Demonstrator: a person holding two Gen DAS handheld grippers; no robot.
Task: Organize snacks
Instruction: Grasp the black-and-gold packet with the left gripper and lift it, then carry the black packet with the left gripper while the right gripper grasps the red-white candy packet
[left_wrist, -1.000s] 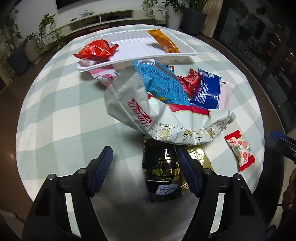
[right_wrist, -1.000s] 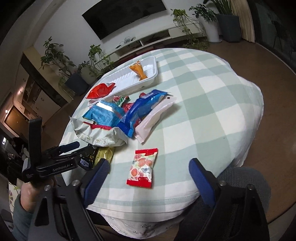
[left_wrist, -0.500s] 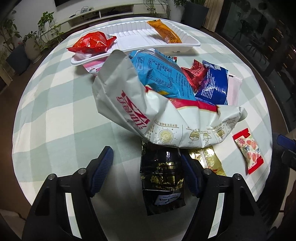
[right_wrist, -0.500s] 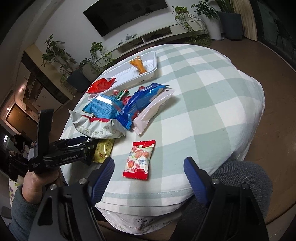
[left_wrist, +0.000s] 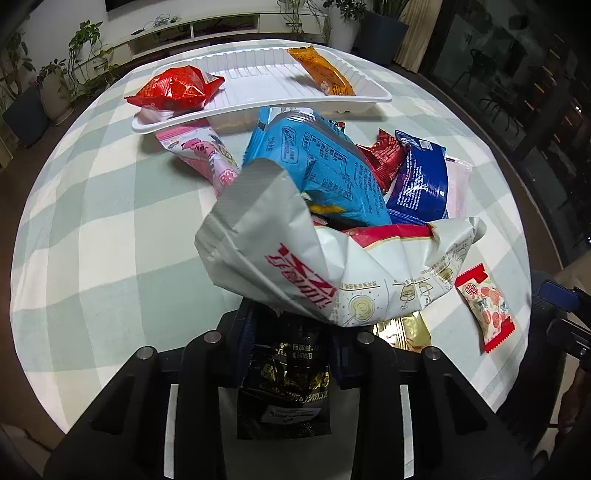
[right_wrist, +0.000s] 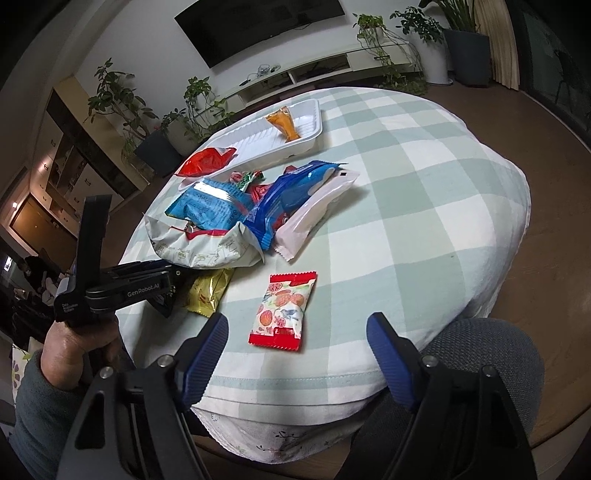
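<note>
Clamping inward just now, the left tongs (left_wrist: 291, 354) have narrowed onto the black snack packet (left_wrist: 286, 384), one pad pressed against each side of it; the packet lies at the near edge of the tabletop (left_wrist: 110, 221), its far end tucked under the crumpled white bag (left_wrist: 314, 273). The right tongs (right_wrist: 297, 354) stand wide and hold nothing, poised above the red-edged candy packet (right_wrist: 284, 310) without touching it. Farther off, the white tray (left_wrist: 258, 79) carries a red pouch (left_wrist: 173, 88) and an orange packet (left_wrist: 321, 72).
</note>
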